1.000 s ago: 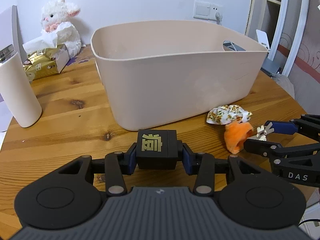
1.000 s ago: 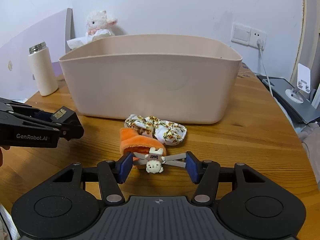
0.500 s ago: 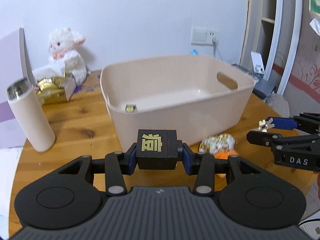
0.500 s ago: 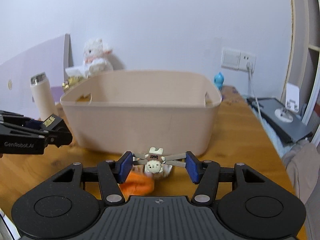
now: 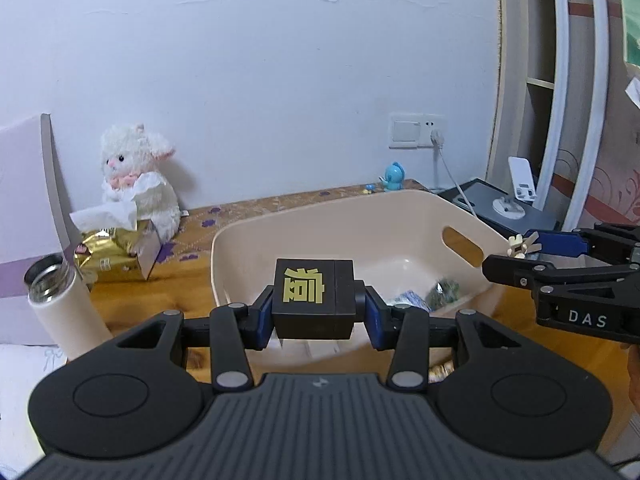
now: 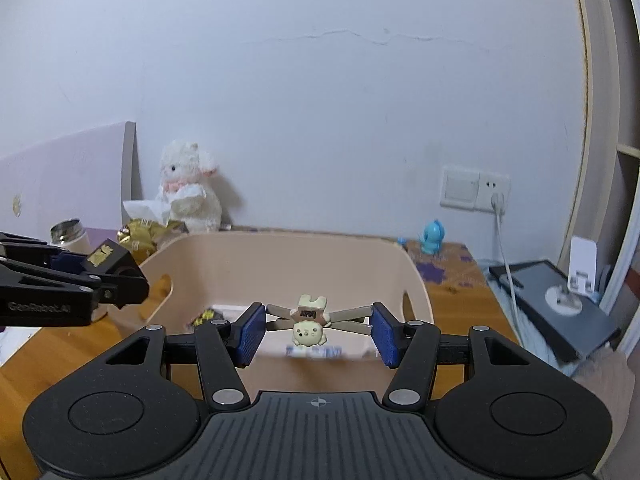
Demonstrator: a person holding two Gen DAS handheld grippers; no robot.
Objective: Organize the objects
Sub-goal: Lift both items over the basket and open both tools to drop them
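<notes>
My left gripper (image 5: 314,310) is shut on a black cube with a gold character (image 5: 313,298), held above the near rim of the beige plastic bin (image 5: 424,208). My right gripper (image 6: 316,326) is shut on a small hair clip with a cream animal charm (image 6: 309,320), raised over the bin (image 6: 280,248) near its front wall. Each gripper shows in the other's view: the right one (image 5: 520,246) at the bin's right end, the left one (image 6: 114,276) at its left end. Small wrapped items (image 5: 440,294) lie on the bin floor.
A white flask (image 5: 60,308) stands at the left on the wooden table (image 5: 140,300). Behind it are a gold tissue pack (image 5: 112,252) and a white plush lamb (image 5: 136,180). A small blue figurine (image 6: 432,238) sits by the wall; a dark laptop-like slab (image 6: 560,312) lies right.
Both grippers have risen from table height to above the bin's rim, each carrying its object. The orange and floral cloth pieces on the table have dropped out of view.
</notes>
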